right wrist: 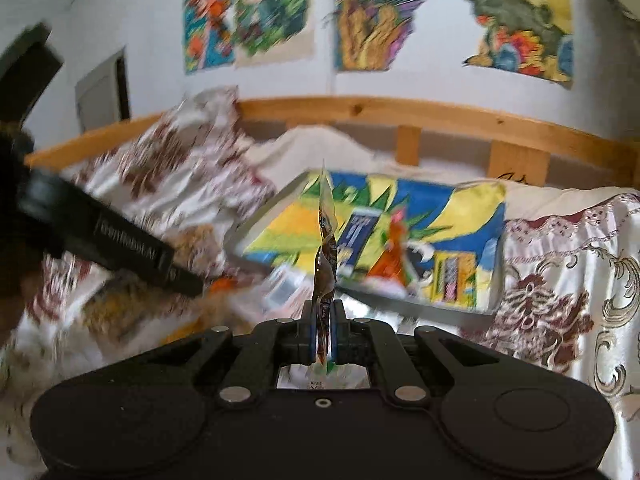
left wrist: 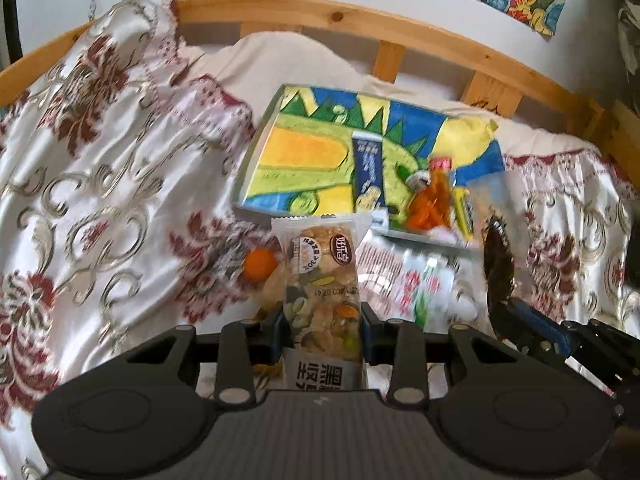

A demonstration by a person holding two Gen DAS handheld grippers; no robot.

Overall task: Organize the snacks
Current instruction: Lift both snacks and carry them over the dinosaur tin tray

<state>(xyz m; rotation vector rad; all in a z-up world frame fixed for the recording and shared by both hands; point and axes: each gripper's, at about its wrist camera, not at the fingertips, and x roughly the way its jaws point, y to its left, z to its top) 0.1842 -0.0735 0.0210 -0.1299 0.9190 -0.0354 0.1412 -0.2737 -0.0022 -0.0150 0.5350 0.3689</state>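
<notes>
My left gripper (left wrist: 325, 320) is shut on a clear-wrapped nut bar (left wrist: 322, 276), which stands up between the blue pads above the bed. In the right wrist view my right gripper (right wrist: 324, 312) is shut on a thin snack packet (right wrist: 326, 248) seen edge-on. From the left wrist view that packet (left wrist: 498, 264) looks dark and round, held up by the right gripper (left wrist: 506, 314). Beyond both lies a tray (left wrist: 280, 120) lined with a colourful drawing. It holds a blue packet (left wrist: 370, 172), an orange packet (left wrist: 434, 196) and a yellow one (right wrist: 450, 276). The left gripper's body (right wrist: 120, 248) crosses the left of the right wrist view.
Everything rests on a bed with a white and maroon floral cover (left wrist: 100, 200). A small orange snack (left wrist: 260, 264) and several loose packets (left wrist: 420, 284) lie on it near the tray's front edge. A wooden rail (left wrist: 360, 20) and a wall with drawings stand behind.
</notes>
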